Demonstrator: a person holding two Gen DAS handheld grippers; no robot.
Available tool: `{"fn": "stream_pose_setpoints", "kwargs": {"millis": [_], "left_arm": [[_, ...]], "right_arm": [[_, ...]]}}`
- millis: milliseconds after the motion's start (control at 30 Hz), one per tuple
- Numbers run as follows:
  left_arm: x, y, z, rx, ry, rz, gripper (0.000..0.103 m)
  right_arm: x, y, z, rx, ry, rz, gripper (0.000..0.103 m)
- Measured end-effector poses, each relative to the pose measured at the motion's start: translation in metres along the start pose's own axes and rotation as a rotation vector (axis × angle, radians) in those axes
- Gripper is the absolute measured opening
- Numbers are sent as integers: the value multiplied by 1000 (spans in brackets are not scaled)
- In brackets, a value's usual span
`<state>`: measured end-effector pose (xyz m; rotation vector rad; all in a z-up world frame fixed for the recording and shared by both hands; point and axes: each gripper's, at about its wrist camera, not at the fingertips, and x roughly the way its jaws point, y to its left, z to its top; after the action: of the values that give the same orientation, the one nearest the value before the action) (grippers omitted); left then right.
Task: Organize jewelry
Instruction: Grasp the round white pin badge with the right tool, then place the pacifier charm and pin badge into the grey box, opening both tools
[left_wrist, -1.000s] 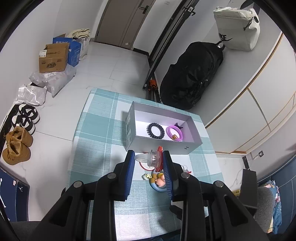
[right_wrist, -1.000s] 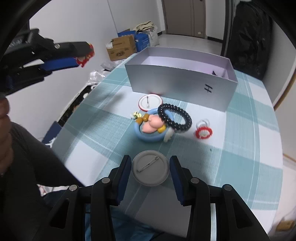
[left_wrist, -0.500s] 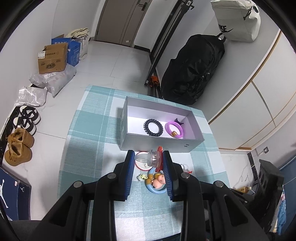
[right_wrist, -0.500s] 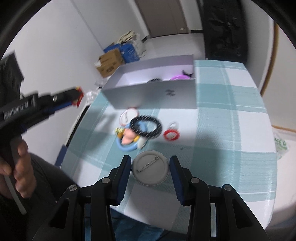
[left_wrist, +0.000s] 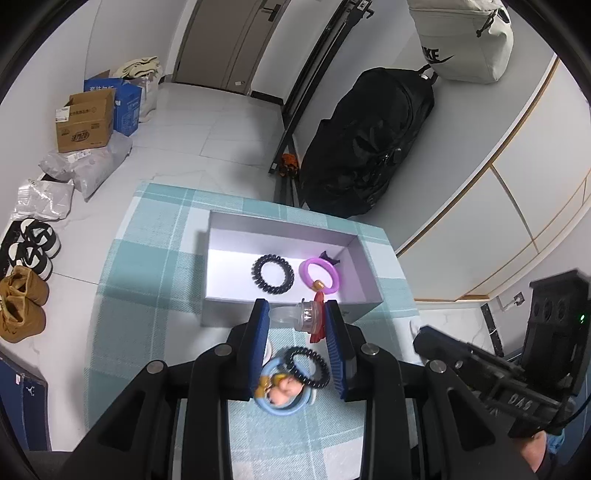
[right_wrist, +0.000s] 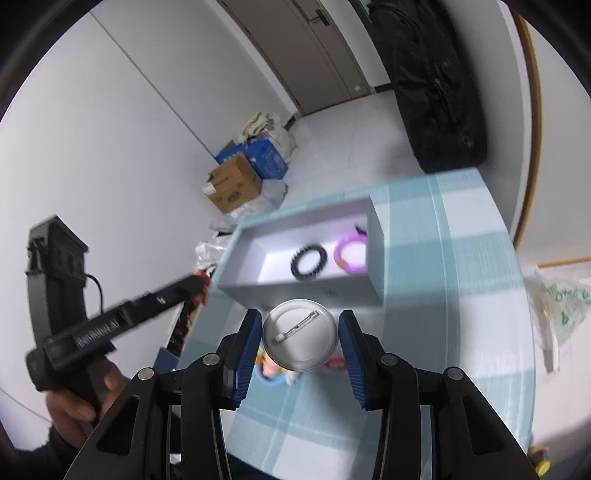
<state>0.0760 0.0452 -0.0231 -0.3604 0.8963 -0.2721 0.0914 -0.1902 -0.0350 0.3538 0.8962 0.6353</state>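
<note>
Left wrist view: the left gripper (left_wrist: 297, 319) clamps a clear plastic ring with a red charm (left_wrist: 308, 316) above the near wall of the box (left_wrist: 221, 310); carry it past that rim before letting go. 2 coiled hair ties lie inside.

Right wrist view: the right gripper (right_wrist: 300, 334) pinches a flat, round metal badge (right_wrist: 300, 334) near the box, over the checked tablecloth (right_wrist: 461, 295).

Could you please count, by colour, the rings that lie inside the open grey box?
Black coiled plastic ring: 1
Purple smooth ring with orange bead: 1
Total inside the open grey cardboard box: 2
</note>
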Motion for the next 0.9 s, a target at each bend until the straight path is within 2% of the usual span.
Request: {"fn": "stream_pose_setpoints", "kwargs": {"millis": [400, 900], "left_arm": [[31, -7, 28, -10, 30, -7, 25], [69, 7, 48, -46, 110, 12, 25]], "right_arm": [[31, -11, 54, -5, 10, 50, 42], [83, -18, 86, -64, 75, 83, 42]]}}
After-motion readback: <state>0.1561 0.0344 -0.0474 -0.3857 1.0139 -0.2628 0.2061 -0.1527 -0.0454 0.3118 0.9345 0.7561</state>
